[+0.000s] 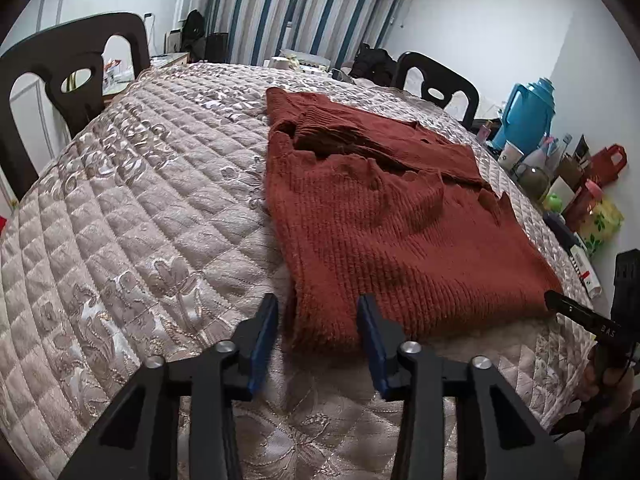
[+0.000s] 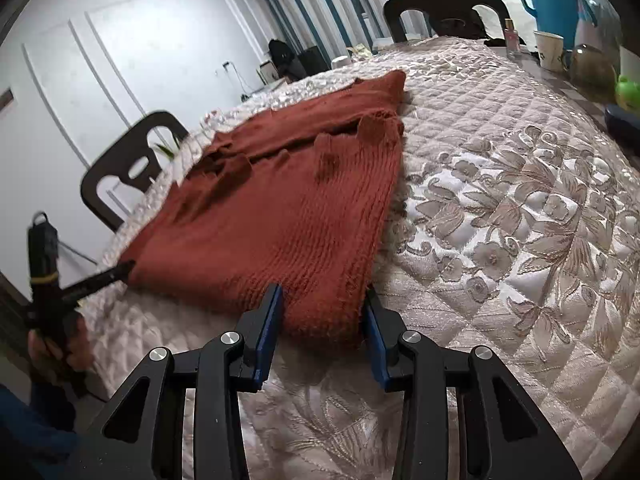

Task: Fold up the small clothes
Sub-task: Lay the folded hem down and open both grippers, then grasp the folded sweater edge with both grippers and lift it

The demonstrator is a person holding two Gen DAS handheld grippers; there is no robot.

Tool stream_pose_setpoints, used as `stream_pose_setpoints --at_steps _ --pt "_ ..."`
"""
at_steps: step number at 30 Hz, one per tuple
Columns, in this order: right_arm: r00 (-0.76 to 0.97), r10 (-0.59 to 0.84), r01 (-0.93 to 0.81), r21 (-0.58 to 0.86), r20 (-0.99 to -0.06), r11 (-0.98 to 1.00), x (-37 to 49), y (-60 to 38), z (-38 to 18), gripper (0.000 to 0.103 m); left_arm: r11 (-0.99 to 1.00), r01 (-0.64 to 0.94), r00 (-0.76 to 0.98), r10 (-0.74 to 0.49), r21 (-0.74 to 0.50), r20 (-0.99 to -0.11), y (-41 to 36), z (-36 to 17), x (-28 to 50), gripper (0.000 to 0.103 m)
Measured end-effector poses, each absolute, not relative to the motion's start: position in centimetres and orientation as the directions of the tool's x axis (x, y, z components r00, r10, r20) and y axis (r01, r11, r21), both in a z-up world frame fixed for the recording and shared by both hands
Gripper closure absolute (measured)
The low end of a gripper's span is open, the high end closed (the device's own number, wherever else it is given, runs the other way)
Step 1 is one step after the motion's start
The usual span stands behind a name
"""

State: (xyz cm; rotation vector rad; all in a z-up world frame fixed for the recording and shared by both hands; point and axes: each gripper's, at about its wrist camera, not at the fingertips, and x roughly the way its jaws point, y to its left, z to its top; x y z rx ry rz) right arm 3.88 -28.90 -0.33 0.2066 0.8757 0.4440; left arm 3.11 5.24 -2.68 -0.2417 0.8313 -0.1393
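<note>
On the desk (image 1: pixel 120 208), under a shiny quilted cover, lies a red knit sweater (image 1: pixel 384 216). It is spread out mostly flat, with some parts already folded over on top, so it makes a neat shape. I think it lies flat like this so the next fold is easy to make.

Both grippers sit at the near edge of the sweater, one at each near corner. I think they are there so both corners can be lifted together and carried toward 12 o'clock.

In the left wrist view, the left gripper (image 1: pixel 318 334) has its jaws spread wide. The sweater's near left corner sits in the gap between them. The cloth looks like it is touching or almost touching the jaws, but they are not pinching it yet. The rest of the sweater runs away toward 1 o'clock.

In the right wrist view, the right gripper (image 2: pixel 322 322) also has its jaws spread. The sweater's near right corner fills the gap, and its side edge lies right by the jaw at 3 o'clock. The sweater runs away toward 11 o'clock.

Each view also shows the other gripper's tip at the far near corner. From there I cannot tell if that tip touches the cloth.
</note>
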Motion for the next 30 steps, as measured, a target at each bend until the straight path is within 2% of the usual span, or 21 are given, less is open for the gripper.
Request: stream_pose_setpoints --at_steps 2,3,7,13,30 --pt "0.558 0.456 -0.293 0.35 -0.693 0.89 3.9 -28.9 -0.3 0.063 0.966 0.031 0.665 -0.211 -0.256 -0.717 5.0 -2.7 3.2 0.068" --pt "0.557 0.459 -0.292 0.354 -0.692 0.889 4.0 -28.9 -0.4 0.064 0.969 0.034 0.665 -0.204 -0.243 -0.718 4.8 -2.8 3.3 0.072" --pt "0.568 0.428 -0.281 0.324 -0.703 0.904 3.9 -28.9 -0.4 0.08 0.968 0.042 0.662 -0.213 -0.248 -0.718 4.6 -2.8 3.3 0.079" --pt "0.575 0.444 -0.272 0.351 -0.687 0.896 3.6 -29.3 -0.3 0.091 0.966 0.043 0.661 -0.218 -0.254 -0.718 4.6 -2.6 2.8 0.082" --pt "0.562 0.493 -0.34 0.358 -0.664 0.87 0.3 -29.8 1.5 0.095 0.944 0.061 0.635 -0.288 -0.325 -0.716 5.3 -1.7 -1.0 0.083"
